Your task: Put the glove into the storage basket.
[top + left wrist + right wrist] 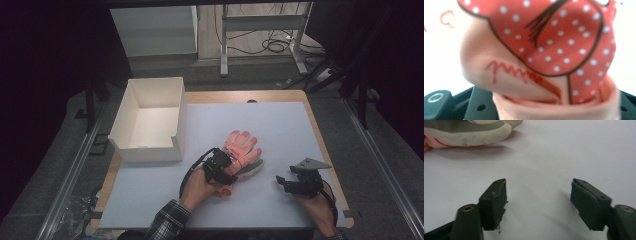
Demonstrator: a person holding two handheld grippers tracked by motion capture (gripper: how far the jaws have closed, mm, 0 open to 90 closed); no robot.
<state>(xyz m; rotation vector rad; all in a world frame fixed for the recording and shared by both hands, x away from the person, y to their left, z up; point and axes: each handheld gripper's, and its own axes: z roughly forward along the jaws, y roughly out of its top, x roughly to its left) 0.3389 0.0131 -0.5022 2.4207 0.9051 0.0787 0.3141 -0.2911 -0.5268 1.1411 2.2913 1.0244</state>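
the pink-and-red polka-dotted fabric glove (pixel 241 147) lies flat near the middle of the white-topped table (pixel 280 125), fingers pointing away from the person, with a grey-and-cream glove (pixel 251 169) partly under its near right edge. the left hand-held gripper (pixel 223 166) sits at the pink glove's cuff; in the left gripper view the dotted cloth (pixel 554 42) bunches right up against the camera and hides the jaw tips, so it looks pinched on the cuff, though i cannot tell for sure. the right hand-held gripper (pixel 538 195) hovers over bare table to the right, jaws spread wide and holding nothing, the grey glove's edge (pixel 474 132) ahead of it. the step in hand seems to be the grasp of the pink glove. the open white cardboard box (pixel 131 112) stands at the table's left, a likely destination; the next move calls for a firm hold and a clean lift free of the grey glove.
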